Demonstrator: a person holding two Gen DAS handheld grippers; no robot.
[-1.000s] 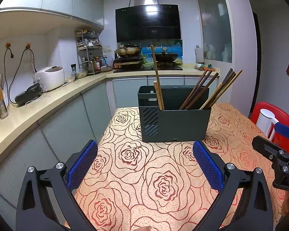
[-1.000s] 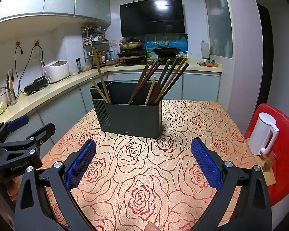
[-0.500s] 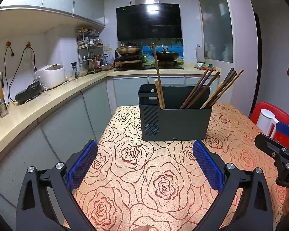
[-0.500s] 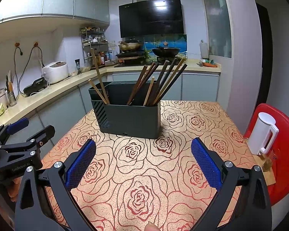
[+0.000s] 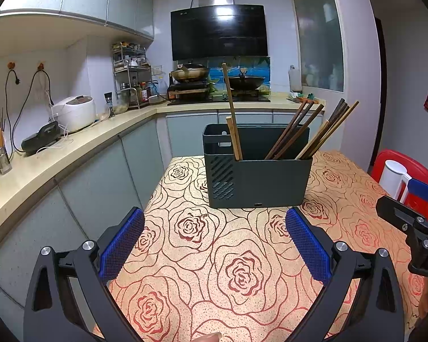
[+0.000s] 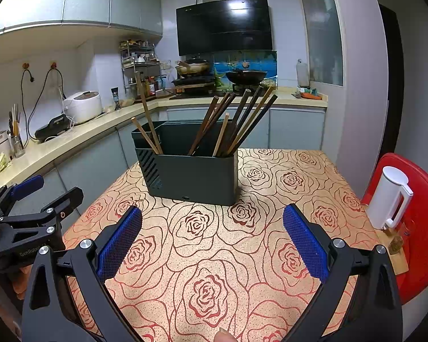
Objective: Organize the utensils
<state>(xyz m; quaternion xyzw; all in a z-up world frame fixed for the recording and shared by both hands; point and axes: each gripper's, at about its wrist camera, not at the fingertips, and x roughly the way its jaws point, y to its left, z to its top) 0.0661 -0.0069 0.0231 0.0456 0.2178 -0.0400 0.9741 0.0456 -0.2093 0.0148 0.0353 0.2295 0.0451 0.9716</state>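
A dark grey utensil holder (image 5: 258,175) (image 6: 191,175) stands upright on the rose-patterned tablecloth (image 5: 228,259) (image 6: 214,256). Two light wooden chopsticks (image 5: 232,119) (image 6: 148,125) lean in its left compartment; several darker chopsticks (image 5: 308,128) (image 6: 236,122) fan out of the right one. My left gripper (image 5: 214,230) hangs open in front of the holder, nothing between its blue pads. My right gripper (image 6: 212,228) is open too, empty, a little short of the holder. Each gripper shows at the edge of the other's view: the right gripper (image 5: 413,222), the left gripper (image 6: 28,213).
A white kettle (image 6: 388,199) (image 5: 393,176) stands on a red chair (image 6: 419,222) right of the table. A kitchen counter (image 5: 57,154) with a rice cooker (image 5: 74,112) runs along the left wall; a stove with pans (image 5: 216,79) lies beyond the table.
Both grippers stay open and empty. The views have shifted only slightly; the holder and chopsticks have not moved.
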